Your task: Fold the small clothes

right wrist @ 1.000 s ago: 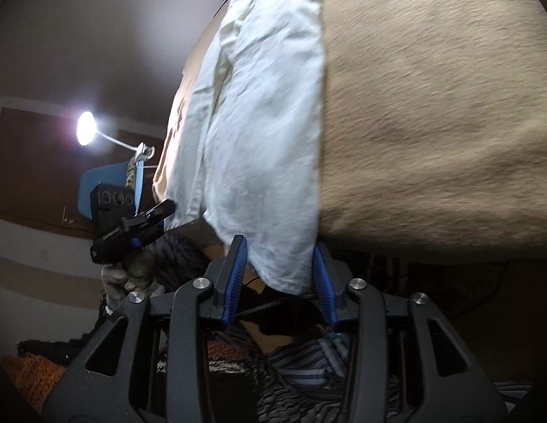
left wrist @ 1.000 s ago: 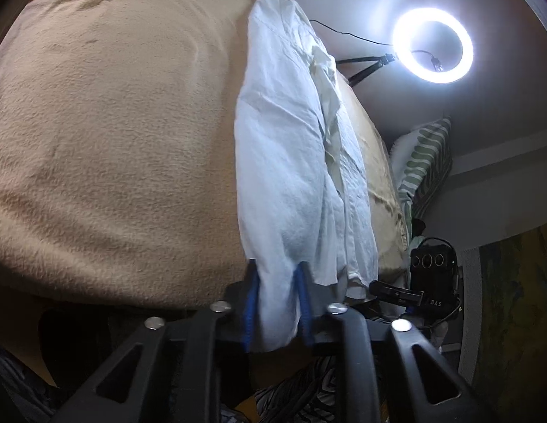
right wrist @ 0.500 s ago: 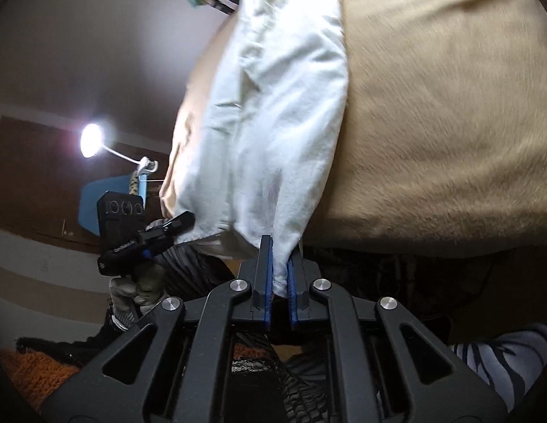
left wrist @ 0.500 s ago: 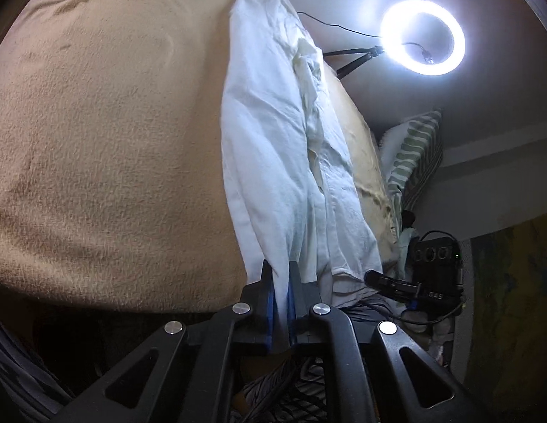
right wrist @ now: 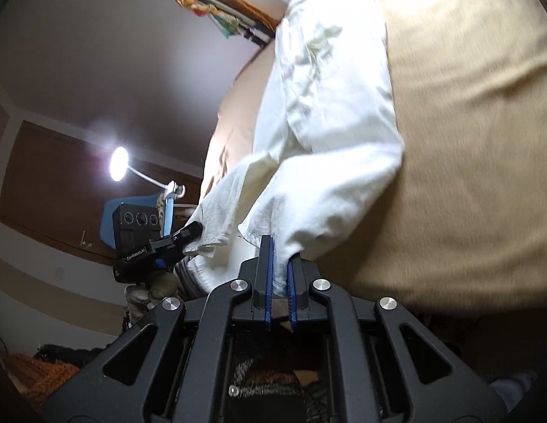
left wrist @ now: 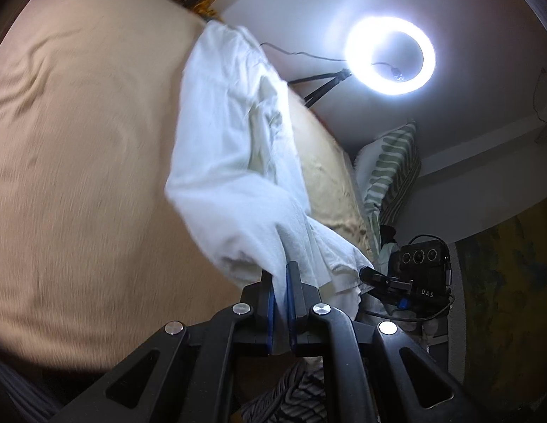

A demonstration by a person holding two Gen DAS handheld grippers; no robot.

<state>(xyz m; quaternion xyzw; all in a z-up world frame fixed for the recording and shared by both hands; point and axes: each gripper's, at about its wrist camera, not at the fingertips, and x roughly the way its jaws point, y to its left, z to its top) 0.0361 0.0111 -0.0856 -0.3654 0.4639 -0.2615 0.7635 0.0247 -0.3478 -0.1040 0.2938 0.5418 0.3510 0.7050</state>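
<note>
The garment (left wrist: 231,162) lies on the blanket (left wrist: 79,176) at frame centre, its near edge clamped in the left gripper (left wrist: 280,282) and the right gripper (right wrist: 280,268), with the ring light (left wrist: 389,56) upper right.

Tan blanket (left wrist: 83,183) covers the bed. Lit ring light (left wrist: 390,55) on a dark stand above. Green-striped pillow (left wrist: 393,172) near the bed's far edge. Small lit lamp (right wrist: 119,163) against a brown panel.
</note>
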